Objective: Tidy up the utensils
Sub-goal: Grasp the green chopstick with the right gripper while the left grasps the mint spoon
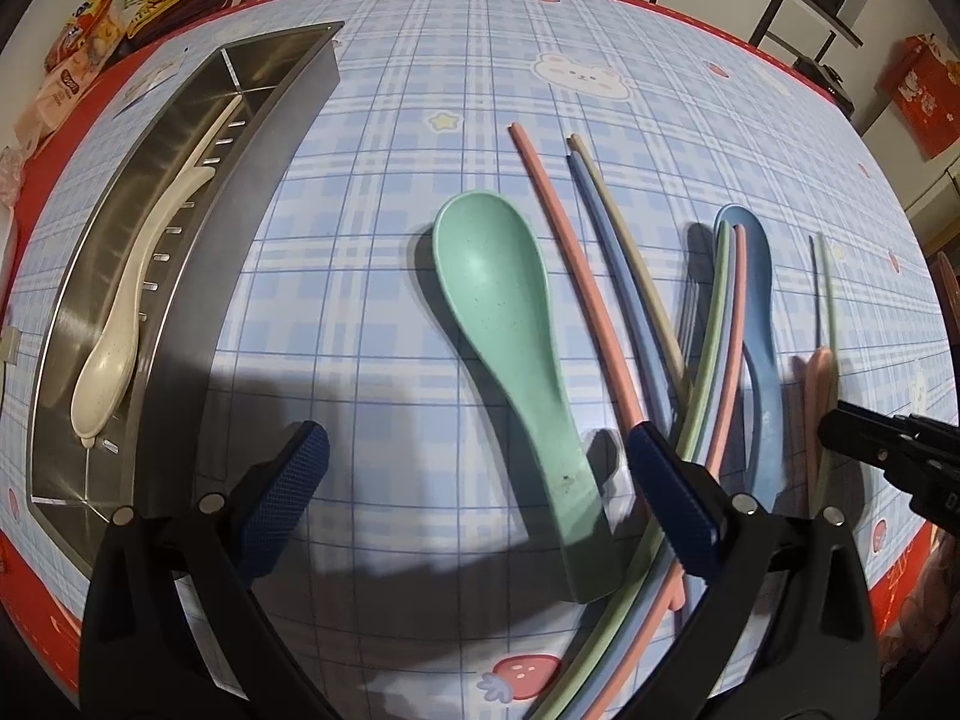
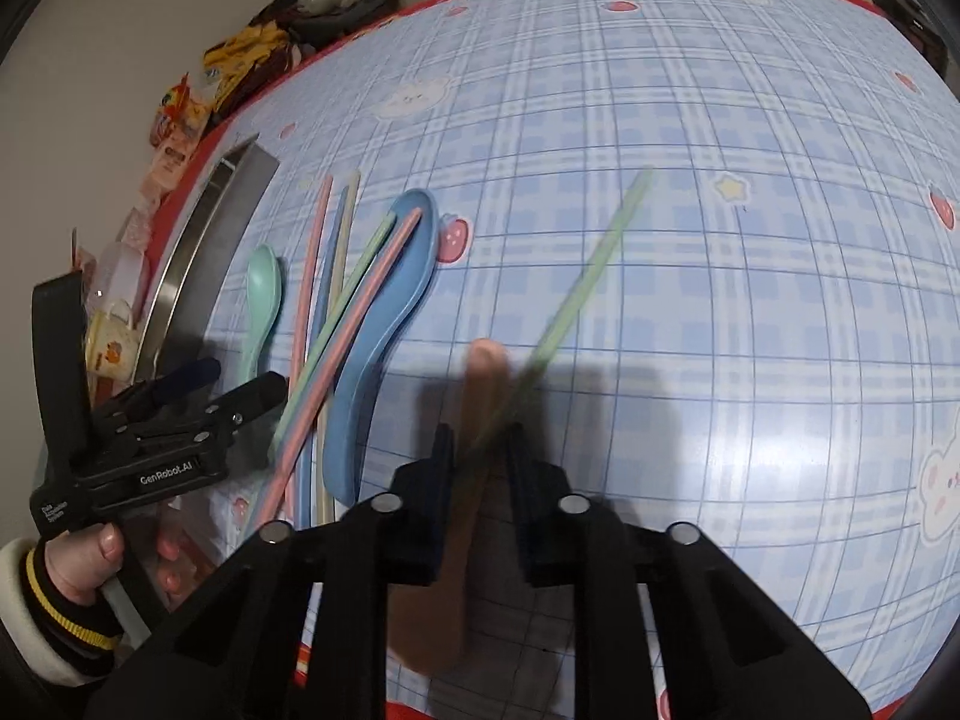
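My left gripper (image 1: 477, 462) is open above the handle of a green spoon (image 1: 510, 360) lying on the checked tablecloth. A steel utensil tray (image 1: 270, 138) at the left holds a cream spoon (image 1: 138, 306). Right of the green spoon lie pink (image 1: 576, 276), blue and beige chopsticks, then a blue spoon (image 1: 759, 324) with green and pink chopsticks across it. My right gripper (image 2: 480, 450) is shut on a green chopstick (image 2: 588, 270), blurred and pointing up to the right. A pink spoon (image 2: 480, 408) lies under its jaws. The blue spoon (image 2: 390, 300) and green spoon (image 2: 264, 294) show at its left.
Snack packets (image 1: 96, 30) and clutter sit at the table's far left corner. A red box (image 1: 924, 90) and chair legs stand beyond the far right edge. The left gripper and hand (image 2: 150, 438) show at the left of the right wrist view. A mug (image 2: 111, 342) stands by the tray.
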`<action>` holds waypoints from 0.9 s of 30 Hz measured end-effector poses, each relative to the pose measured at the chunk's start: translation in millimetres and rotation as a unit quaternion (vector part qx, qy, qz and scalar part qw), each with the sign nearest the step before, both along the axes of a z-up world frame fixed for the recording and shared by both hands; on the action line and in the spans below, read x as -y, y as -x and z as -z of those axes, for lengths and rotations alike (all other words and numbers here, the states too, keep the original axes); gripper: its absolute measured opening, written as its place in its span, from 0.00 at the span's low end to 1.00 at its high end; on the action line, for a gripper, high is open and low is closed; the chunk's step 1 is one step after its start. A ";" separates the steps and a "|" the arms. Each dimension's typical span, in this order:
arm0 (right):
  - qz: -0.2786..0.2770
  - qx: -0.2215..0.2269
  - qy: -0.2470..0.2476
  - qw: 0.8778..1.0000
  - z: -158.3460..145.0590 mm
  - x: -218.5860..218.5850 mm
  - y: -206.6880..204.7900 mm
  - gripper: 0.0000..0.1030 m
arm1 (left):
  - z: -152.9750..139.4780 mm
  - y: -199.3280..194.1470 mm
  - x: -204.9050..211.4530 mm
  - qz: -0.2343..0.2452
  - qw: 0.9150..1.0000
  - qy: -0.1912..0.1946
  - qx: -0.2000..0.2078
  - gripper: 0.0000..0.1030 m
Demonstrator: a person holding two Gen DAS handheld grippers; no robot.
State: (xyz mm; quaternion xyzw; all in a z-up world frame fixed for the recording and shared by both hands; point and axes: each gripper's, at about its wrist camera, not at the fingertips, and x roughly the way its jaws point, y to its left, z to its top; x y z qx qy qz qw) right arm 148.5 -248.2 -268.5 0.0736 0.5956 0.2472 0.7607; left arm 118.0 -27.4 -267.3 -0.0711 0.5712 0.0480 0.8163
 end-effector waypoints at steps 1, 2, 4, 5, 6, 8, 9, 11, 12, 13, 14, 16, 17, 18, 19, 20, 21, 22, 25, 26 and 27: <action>0.003 -0.002 -0.003 1.000 0.6 1.0 -0.2 0.13 | -0.4 0.1 -1.3 0.000 1.000 0.004 -0.001 0.94; 0.007 -0.005 -0.007 1.000 1.0 2.8 0.2 0.11 | -0.7 0.4 -2.3 0.000 1.000 0.007 -0.001 0.94; 0.017 -0.009 -0.019 1.000 1.4 8.6 2.0 0.08 | -2.6 1.3 -6.6 -0.005 1.000 0.021 -0.002 0.93; 0.023 -0.011 -0.024 0.999 1.6 12.2 3.0 0.06 | -3.8 2.4 -8.2 -0.008 1.000 0.028 -0.004 0.92; 0.029 -0.013 -0.029 0.999 1.8 15.4 3.9 0.06 | -5.3 3.6 -9.5 -0.010 0.999 0.036 -0.006 0.89; 0.042 -0.017 -0.040 0.998 2.4 22.1 5.1 0.06 | -8.3 7.4 -10.3 -0.011 0.999 0.045 -0.008 0.81; 0.048 -0.020 -0.044 0.998 3.2 25.2 5.2 0.06 | -9.3 9.2 -10.8 -0.011 0.999 0.049 -0.011 0.78; 0.061 -0.026 -0.051 0.996 6.2 31.9 5.2 0.06 | -9.5 11.1 -12.9 -0.009 0.998 0.061 -0.009 0.78; 0.066 -0.030 -0.057 0.996 7.7 33.7 5.1 0.06 | -9.7 11.2 -13.8 -0.010 0.998 0.066 -0.007 0.80; 0.069 -0.031 -0.061 0.995 8.5 34.8 4.9 0.06 | -9.5 11.6 -15.1 -0.011 0.997 0.074 -0.005 0.83; 0.068 -0.031 -0.061 0.995 8.6 34.6 5.1 0.06 | -9.1 12.5 -15.9 -0.013 0.997 0.080 -0.004 0.84; 0.066 -0.031 -0.060 0.996 8.5 34.0 4.9 0.06 | -8.5 11.5 -14.9 -0.016 0.996 0.086 -0.002 0.89; 0.065 -0.031 -0.060 0.996 8.7 33.8 5.2 0.06 | -8.0 10.6 -12.4 -0.015 0.996 0.085 -0.002 0.90; 0.065 -0.030 -0.060 0.996 8.6 34.2 5.3 0.06 | -7.8 10.1 -10.8 -0.013 0.997 0.081 -0.003 0.91; 0.065 -0.031 -0.060 0.996 8.7 34.4 5.5 0.06 | -7.6 9.8 -9.1 -0.011 0.997 0.076 -0.004 0.91; 0.066 -0.031 -0.062 0.995 9.0 35.4 5.8 0.06 | -7.7 10.7 -7.4 -0.011 0.997 0.071 -0.004 0.91; 0.067 -0.032 -0.062 0.995 9.2 35.6 6.0 0.06 | -7.3 9.4 -6.0 -0.011 0.998 0.069 -0.004 0.90; 0.068 -0.032 -0.063 0.995 9.0 35.7 6.1 0.06 | -7.5 9.5 -5.9 -0.011 0.998 0.066 -0.005 0.89; 0.068 -0.031 -0.062 0.995 9.1 36.9 7.0 0.06 | -8.3 7.5 -6.8 -0.016 0.999 0.051 -0.009 0.75; 0.069 -0.031 -0.063 0.995 9.3 37.5 7.1 0.06 | -9.5 8.0 -7.4 -0.018 0.999 0.045 -0.009 0.71; 0.069 -0.031 -0.063 0.995 9.6 37.9 7.2 0.06 | -11.2 8.0 -8.7 -0.016 0.999 0.046 -0.008 0.62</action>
